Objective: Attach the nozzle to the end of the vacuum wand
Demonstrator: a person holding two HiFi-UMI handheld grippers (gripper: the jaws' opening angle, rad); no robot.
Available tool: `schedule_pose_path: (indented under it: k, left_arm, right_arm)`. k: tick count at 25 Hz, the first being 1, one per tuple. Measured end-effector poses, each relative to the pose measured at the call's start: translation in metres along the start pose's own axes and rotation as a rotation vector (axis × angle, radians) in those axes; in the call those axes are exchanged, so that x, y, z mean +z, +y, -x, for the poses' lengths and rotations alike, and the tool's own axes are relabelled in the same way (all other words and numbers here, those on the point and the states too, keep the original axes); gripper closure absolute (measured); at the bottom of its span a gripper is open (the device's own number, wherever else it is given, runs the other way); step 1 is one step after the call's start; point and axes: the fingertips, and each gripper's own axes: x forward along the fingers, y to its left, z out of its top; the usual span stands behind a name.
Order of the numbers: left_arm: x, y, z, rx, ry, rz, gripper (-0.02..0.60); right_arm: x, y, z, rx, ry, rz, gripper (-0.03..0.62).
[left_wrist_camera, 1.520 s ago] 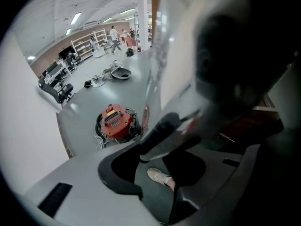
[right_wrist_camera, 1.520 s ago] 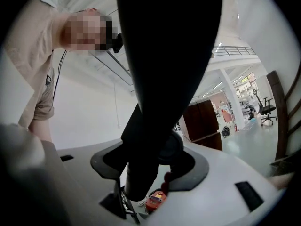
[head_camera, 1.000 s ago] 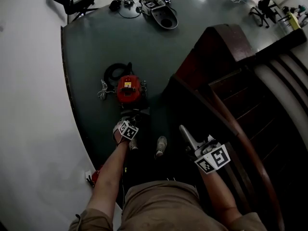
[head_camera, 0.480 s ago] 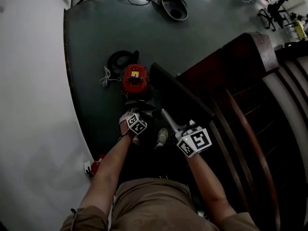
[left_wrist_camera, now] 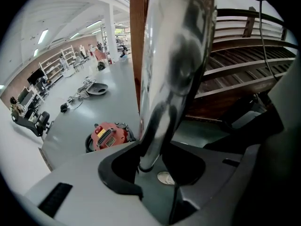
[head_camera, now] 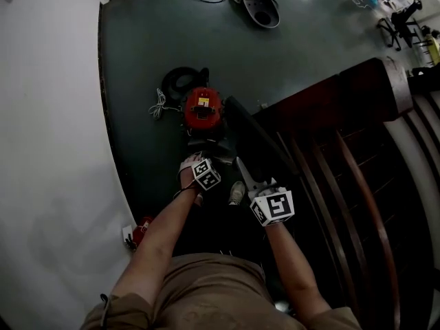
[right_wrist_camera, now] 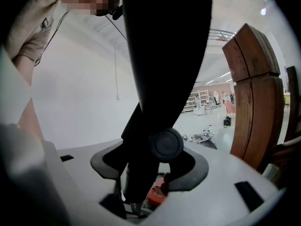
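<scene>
while wand (left_wrist_camera: 174,55) is clamped, black nozzle (right_wrist_camera: 160,41) gripped

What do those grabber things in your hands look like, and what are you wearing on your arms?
The left gripper and the right gripper are both smooth pale grey plastic, with curved dark grey pads lining the jaws. Each carries a white cube printed with black square markers. The person wears a khaki short-sleeved shirt, so nothing covers the forearms.

Red vacuum (head_camera: 203,108); silver wand (left_wrist_camera: 175,55); nozzle (right_wrist_camera: 162,55) seemingly black.
</scene>
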Motion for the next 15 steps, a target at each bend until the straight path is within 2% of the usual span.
schedule_pose_path:
  k: [3,6,10,15]
  left_arm:
    - [-0.001,0.000,0.001,-0.011,0.008,-0.016,0.429]
    - [-0.004,0.001,0.001,-0.022,0.017,-0.030,0.428]
    - [-0.006,0.003,0.002,-0.036,0.037,-0.070,0.428]
    - [-0.009,0.000,-0.002,-0.058,0.048,-0.123,0.428]
  right_arm:
    - [-0.001,-0.003,-0.003,-0.064,-0.025,0.010,0.349]
    - [-0.002,-0.005,-0.006,-0.082,-0.043,-0.042,0.349]
    - [-0.004,-0.002,0.000,-0.108,-0.067,-0.059,0.349]
    - [-0.011,-0.003,0.009,-0.209,-0.095,-0.060,0.349]
